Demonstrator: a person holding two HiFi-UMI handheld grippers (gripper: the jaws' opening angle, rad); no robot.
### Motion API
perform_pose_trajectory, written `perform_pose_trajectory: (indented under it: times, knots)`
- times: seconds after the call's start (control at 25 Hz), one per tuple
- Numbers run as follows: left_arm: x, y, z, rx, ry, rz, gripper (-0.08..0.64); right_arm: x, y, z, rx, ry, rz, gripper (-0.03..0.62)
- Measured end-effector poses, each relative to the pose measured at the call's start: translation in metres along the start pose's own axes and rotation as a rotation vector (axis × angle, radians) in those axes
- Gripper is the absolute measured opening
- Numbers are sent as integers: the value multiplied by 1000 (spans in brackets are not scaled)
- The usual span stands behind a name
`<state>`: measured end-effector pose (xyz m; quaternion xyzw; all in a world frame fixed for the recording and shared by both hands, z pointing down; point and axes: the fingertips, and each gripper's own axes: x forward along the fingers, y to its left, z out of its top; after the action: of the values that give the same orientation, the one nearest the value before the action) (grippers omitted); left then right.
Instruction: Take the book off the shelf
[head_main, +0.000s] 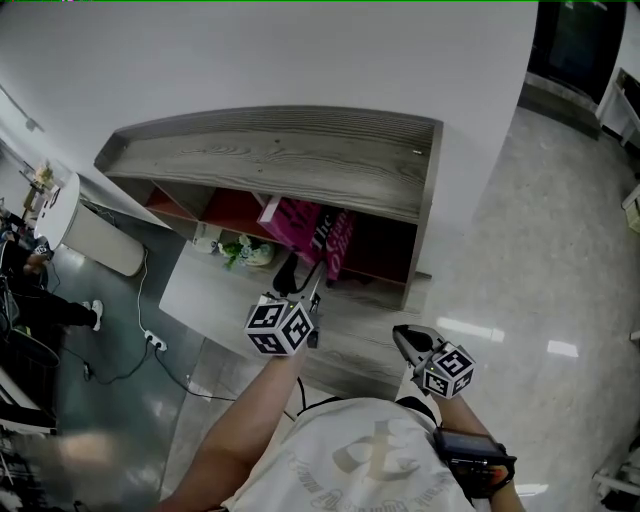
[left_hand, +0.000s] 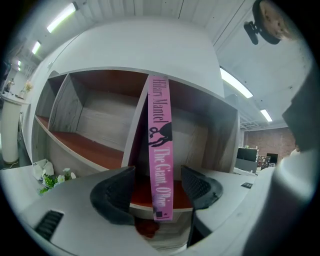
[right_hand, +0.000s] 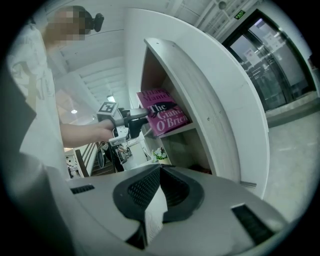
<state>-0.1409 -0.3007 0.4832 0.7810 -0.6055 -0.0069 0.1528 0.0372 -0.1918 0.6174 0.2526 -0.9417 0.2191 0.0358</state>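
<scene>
Left gripper (left_hand: 157, 176) fingers spread, not pressing; book (left_hand: 161, 145) spine upright between them, straight ahead on shelf (left_hand: 95, 145). Right gripper (right_hand: 159, 172) fingers closed, well apart from book.

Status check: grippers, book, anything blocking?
Left gripper open, jaws either side of the pink book, not pressing. Right gripper shut, held back. Book not yet off the shelf. Nothing blocking.

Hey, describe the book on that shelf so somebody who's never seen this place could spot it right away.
Find the curved grey wood-grain shelf unit against the white wall. In its right-hand red-floored compartment stands one book. It is bright pink with dark lettering, the only book there.
</scene>
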Motion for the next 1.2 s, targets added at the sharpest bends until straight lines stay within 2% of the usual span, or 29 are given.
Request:
perform_pose_trajectory:
  times: [0.4, 0.68, 0.76, 0.84, 0.92, 1.2]
  knots:
    - [25, -4, 16, 10, 7, 8, 291, -11, -9, -4, 21, -10, -39, 3]
    - [37, -5, 23, 29, 2, 25, 250, -18, -18, -3, 31, -18, -59, 3]
    - [40, -5, 23, 38, 6, 34, 204, -19, -20, -3, 36, -21, -63, 3]
    - [41, -4, 23, 44, 8, 44, 202, -20, -22, -4, 41, -26, -65, 3]
    - [41, -3, 24, 53, 7, 53, 167, -20, -23, -4, 45, -30, -66, 3]
    - [42, -9, 23, 89, 2, 47, 153, -22, -26, -8, 57, -38, -64, 3]
